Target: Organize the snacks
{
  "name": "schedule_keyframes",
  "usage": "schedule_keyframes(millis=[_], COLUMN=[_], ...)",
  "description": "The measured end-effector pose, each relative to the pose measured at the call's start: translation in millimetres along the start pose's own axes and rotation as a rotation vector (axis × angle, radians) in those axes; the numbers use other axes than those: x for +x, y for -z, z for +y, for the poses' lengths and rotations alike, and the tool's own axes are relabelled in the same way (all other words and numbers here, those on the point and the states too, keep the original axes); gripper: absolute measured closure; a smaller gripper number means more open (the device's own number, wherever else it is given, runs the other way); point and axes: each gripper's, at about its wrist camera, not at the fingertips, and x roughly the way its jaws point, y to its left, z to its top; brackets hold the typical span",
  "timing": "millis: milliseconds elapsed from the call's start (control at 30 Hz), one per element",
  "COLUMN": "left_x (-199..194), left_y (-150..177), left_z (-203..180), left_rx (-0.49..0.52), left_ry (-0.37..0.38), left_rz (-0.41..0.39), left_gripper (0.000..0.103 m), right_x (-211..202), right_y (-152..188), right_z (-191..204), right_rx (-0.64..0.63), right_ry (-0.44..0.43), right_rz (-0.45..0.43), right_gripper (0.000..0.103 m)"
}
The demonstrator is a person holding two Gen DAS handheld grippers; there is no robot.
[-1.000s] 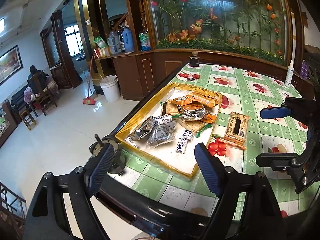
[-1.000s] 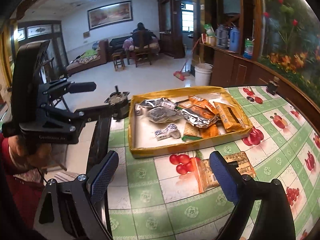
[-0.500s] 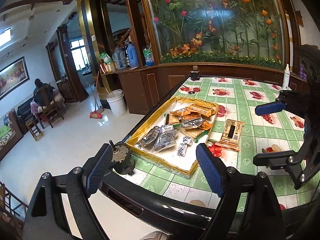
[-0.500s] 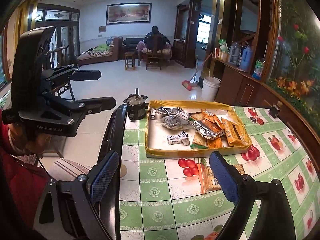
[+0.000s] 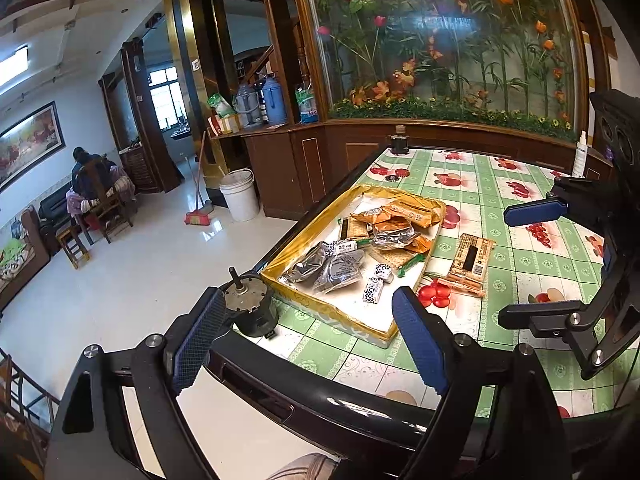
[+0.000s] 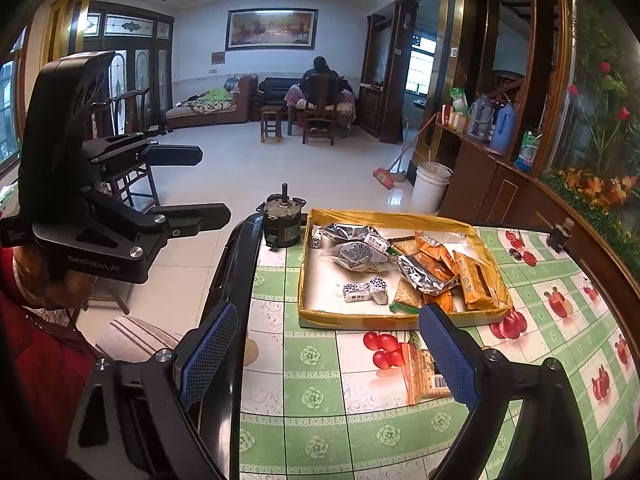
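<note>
Metal motor (image 5: 251,312) stands just beside snack tray (image 5: 344,314).

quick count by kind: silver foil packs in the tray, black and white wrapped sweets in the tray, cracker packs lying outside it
silver foil packs: 3
black-and-white sweets: 3, one of them in a far corner
cracker packs outside the tray: 1
total: 7
</note>
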Motion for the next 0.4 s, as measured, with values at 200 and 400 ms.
schedule_keyframes(millis=[200,400], left_x=[-0.7,-3.9], left_y=[1.9,2.3], left_z=[5.4,4.3], left_rx=[-0.023,-0.015], left_ry=[-0.006,-0.001], left_rz=[-0.007,-0.023], left_gripper=[0.017,0.017], right_x=[3.8,5.9], right_y=[-4.7,-5.2], right_z=[3.3,5.0], right_rx=[-0.019,-0.023], right_ry=[-0.006,-0.013], right_rz=[-0.001,-0.004], right_gripper=[0.010,0.010])
